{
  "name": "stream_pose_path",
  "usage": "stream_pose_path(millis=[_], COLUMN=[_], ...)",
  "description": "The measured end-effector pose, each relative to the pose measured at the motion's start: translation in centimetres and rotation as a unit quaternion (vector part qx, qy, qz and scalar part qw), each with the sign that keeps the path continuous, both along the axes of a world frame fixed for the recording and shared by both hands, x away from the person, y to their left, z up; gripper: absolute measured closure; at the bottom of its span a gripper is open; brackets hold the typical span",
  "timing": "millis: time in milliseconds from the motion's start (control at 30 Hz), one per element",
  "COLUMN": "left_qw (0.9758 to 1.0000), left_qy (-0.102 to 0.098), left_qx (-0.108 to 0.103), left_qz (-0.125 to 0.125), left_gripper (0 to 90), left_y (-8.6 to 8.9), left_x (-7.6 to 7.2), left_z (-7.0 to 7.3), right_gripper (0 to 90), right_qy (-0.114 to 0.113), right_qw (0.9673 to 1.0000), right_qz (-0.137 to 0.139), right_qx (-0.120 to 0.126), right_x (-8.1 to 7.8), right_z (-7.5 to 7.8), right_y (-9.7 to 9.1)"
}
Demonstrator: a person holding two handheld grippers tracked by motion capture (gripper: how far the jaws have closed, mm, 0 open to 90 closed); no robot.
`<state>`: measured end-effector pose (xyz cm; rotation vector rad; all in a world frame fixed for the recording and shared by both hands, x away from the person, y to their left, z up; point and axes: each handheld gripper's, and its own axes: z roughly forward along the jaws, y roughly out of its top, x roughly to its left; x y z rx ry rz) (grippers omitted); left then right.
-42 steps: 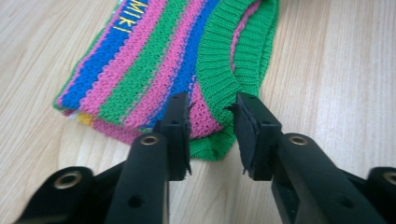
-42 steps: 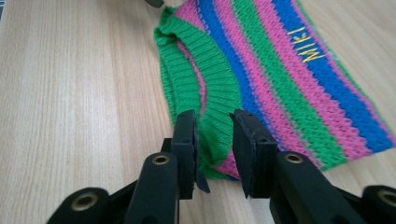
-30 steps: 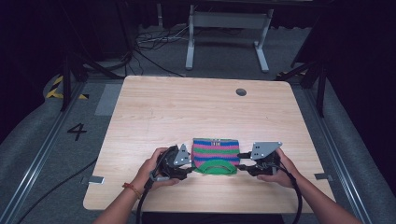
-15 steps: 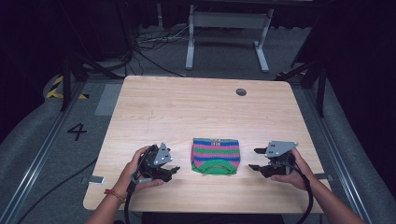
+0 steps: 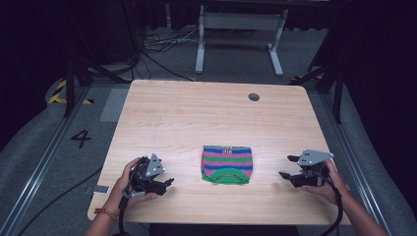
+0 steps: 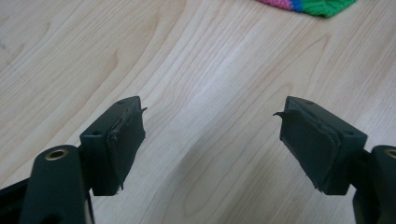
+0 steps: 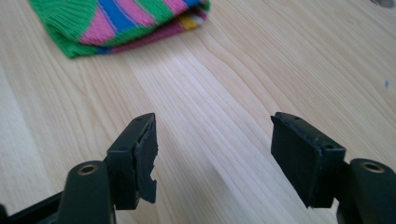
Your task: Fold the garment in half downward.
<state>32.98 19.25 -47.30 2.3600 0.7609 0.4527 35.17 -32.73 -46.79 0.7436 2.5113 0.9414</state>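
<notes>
A folded knitted cloth (image 5: 227, 164) with green, pink and blue stripes lies flat near the front middle of the wooden table (image 5: 216, 118). My left gripper (image 5: 167, 182) rests to its left, open, with nothing between its jaws. My right gripper (image 5: 287, 167) sits to the cloth's right, also open and empty. In the left gripper view the gripper (image 6: 210, 116) hovers over bare wood, with a corner of the cloth (image 6: 317, 5) at the top edge. In the right gripper view the gripper (image 7: 212, 123) points toward the cloth (image 7: 116, 21) at the upper left.
A round cable hole (image 5: 253, 97) sits in the table's far right part. Beyond the table stands a grey metal frame (image 5: 241, 29) with loose cables (image 5: 157, 49) on the floor. A floor marking "4" (image 5: 81, 138) lies to the left.
Both grippers have let go of the cloth and moved outward, away from its sides. The cloth now lies alone between them.
</notes>
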Motion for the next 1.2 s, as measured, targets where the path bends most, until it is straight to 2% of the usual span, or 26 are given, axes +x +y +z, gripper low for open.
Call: stream_pose_path(millis=[133, 200, 367, 433, 567, 600, 767, 833, 1100, 1200], left_qw=[0.9999, 0.9999, 0.9994, 0.9991, 0.9985, 0.9982, 0.9974, 0.9974, 0.9941, 0.9929], left_qy=[0.009, 0.010, 0.019, 0.024, 0.028, 0.031, 0.038, 0.038, 0.051, 0.047], left_qx=[-0.005, 0.001, -0.011, -0.017, -0.021, -0.026, -0.033, -0.028, -0.057, -0.069], left_qz=[0.009, 0.013, 0.027, 0.032, 0.042, 0.044, 0.052, 0.055, 0.077, 0.085], left_gripper=[22.1, 22.1, 21.4, 21.0, 20.3, 20.1, 19.6, 19.3, 18.8, 18.0], left_y=[1.1, 1.6, 3.0, 3.6, 4.4, 4.9, 5.8, 6.2, 7.5, 8.0], left_x=[0.0, 0.0, -0.2, -0.2, -0.2, -0.2, -0.2, -0.3, -0.3, -0.5], left_z=[-0.3, -0.5, -1.0, -1.2, -1.4, -1.5, -1.6, -1.6, -2.4, -2.6], right_gripper=[31.2, 30.2, 29.0, 28.2, 26.3, 25.8, 24.1, 22.5, 20.2, 19.4], right_qy=[0.002, 0.005, 0.009, 0.013, 0.010, 0.013, 0.015, 0.018, 0.031, 0.033], right_qw=[0.9999, 0.9994, 0.9984, 0.9977, 0.9967, 0.9957, 0.9941, 0.9932, 0.9893, 0.9885], right_qz=[-0.016, -0.029, -0.050, -0.056, -0.072, -0.079, -0.095, -0.100, -0.126, -0.129], right_qx=[0.006, 0.015, 0.025, 0.035, 0.037, 0.045, 0.052, 0.057, 0.067, 0.070], right_x=[-0.1, -0.2, -0.5, -0.8, -1.2, -1.4, -2.0, -2.2, -2.9, -2.9], right_z=[-0.3, -0.5, -0.9, -1.1, -1.4, -1.6, -2.1, -2.4, -3.4, -3.8], right_y=[-1.2, -2.1, -3.7, -4.4, -5.2, -5.8, -6.8, -7.3, -8.6, -8.7])
